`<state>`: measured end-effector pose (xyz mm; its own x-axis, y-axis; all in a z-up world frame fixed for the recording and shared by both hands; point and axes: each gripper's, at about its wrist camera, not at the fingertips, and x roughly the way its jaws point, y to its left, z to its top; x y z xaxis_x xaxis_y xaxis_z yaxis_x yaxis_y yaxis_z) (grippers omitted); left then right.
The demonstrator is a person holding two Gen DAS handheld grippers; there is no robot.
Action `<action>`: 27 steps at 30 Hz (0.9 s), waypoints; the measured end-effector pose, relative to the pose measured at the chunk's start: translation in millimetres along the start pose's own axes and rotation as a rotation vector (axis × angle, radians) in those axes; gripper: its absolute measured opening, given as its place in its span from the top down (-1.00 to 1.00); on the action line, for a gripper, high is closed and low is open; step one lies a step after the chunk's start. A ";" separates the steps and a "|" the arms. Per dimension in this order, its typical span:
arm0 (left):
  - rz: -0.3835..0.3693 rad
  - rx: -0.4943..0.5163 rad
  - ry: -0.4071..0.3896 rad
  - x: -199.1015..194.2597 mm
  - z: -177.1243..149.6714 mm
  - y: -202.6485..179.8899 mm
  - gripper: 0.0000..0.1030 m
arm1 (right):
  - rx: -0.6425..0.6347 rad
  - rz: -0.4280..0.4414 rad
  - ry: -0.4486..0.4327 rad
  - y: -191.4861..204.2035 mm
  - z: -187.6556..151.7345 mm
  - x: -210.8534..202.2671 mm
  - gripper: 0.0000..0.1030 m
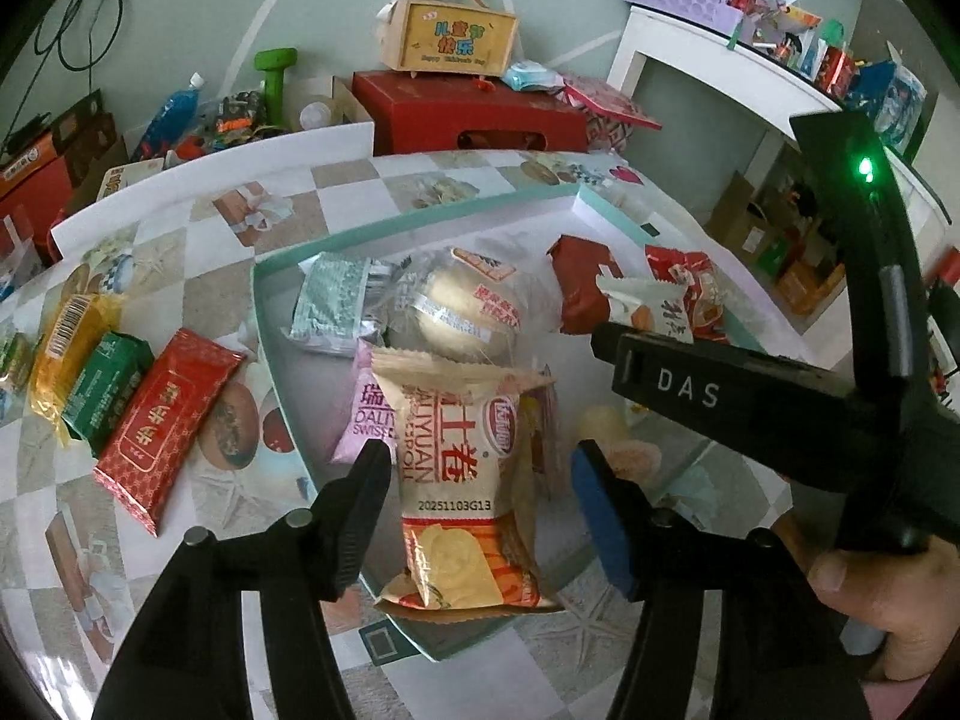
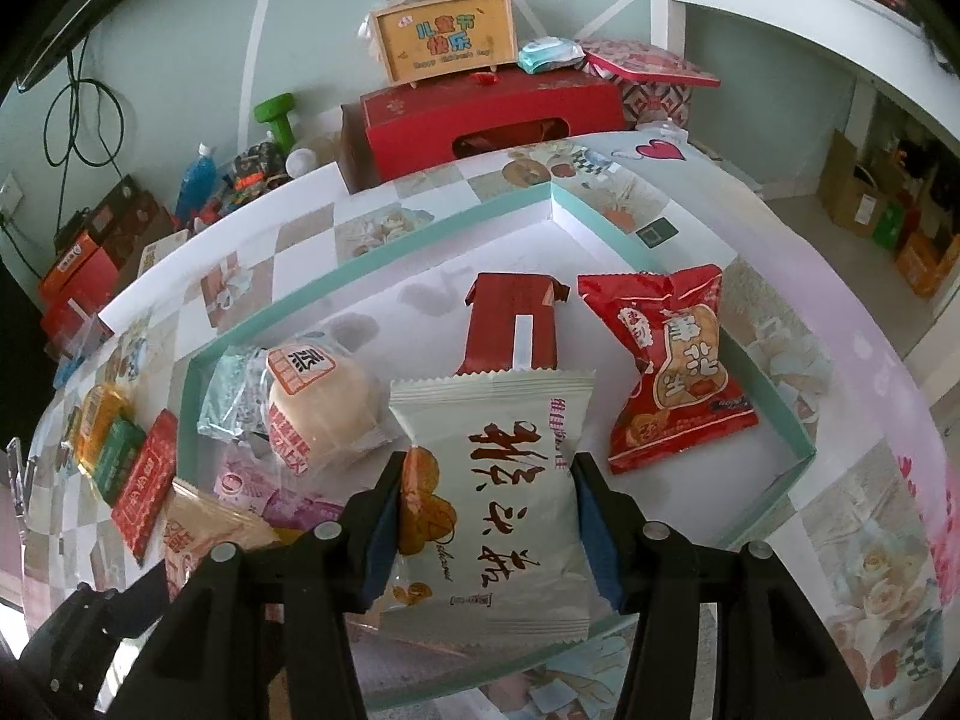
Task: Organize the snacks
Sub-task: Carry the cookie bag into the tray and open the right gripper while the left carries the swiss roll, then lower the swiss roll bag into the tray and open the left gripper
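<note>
A teal-rimmed white tray (image 1: 420, 222) (image 2: 384, 264) on the patterned table holds several snacks. My left gripper (image 1: 480, 510) is open over the tray's near corner. A beige and orange packet (image 1: 462, 480) lies between its fingers, with a gap showing at the blue right pad (image 1: 600, 516). My right gripper (image 2: 489, 528) is shut on a white packet (image 2: 498, 480) with dark brush lettering, held above the tray. In the tray lie a wrapped round bun (image 2: 324, 414), a dark red packet (image 2: 516, 324) and a red peanut packet (image 2: 672, 372).
Red (image 1: 162, 426), green (image 1: 102, 390) and yellow (image 1: 66, 336) packets lie on the table left of the tray. A red box (image 2: 480, 114) with a yellow handled case (image 2: 444, 36) stands behind the table. A white shelf (image 1: 720, 54) stands at the right. A hand (image 1: 870, 588) is at the lower right.
</note>
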<state>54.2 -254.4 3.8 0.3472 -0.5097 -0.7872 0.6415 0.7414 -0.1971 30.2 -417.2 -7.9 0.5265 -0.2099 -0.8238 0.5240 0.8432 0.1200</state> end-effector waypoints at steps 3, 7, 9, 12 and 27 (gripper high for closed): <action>-0.005 -0.011 -0.009 -5.1 2.5 2.7 -0.30 | 0.006 -0.001 -0.004 -0.1 0.7 -0.9 -0.22; -0.002 -0.033 -0.020 -10.8 5.4 9.2 -0.38 | 0.003 -0.002 -0.008 1.0 1.3 -2.6 -0.29; 0.004 -0.044 -0.021 -12.1 6.5 12.7 -0.38 | 0.002 -0.002 -0.010 1.5 1.6 -3.5 -0.29; 0.010 -0.067 -0.024 -14.3 8.3 20.4 -0.38 | -0.001 -0.002 -0.011 2.6 1.5 -3.5 -0.29; 0.104 -0.182 -0.060 -26.2 13.2 57.4 -0.87 | 0.002 -0.013 -0.016 4.2 1.3 -2.1 -0.85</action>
<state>91.0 -204.2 20.8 0.4488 -0.4476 -0.7734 0.4681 0.8550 -0.2231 32.1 -413.9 -4.9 0.5306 -0.2290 -0.8161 0.5324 0.8392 0.1106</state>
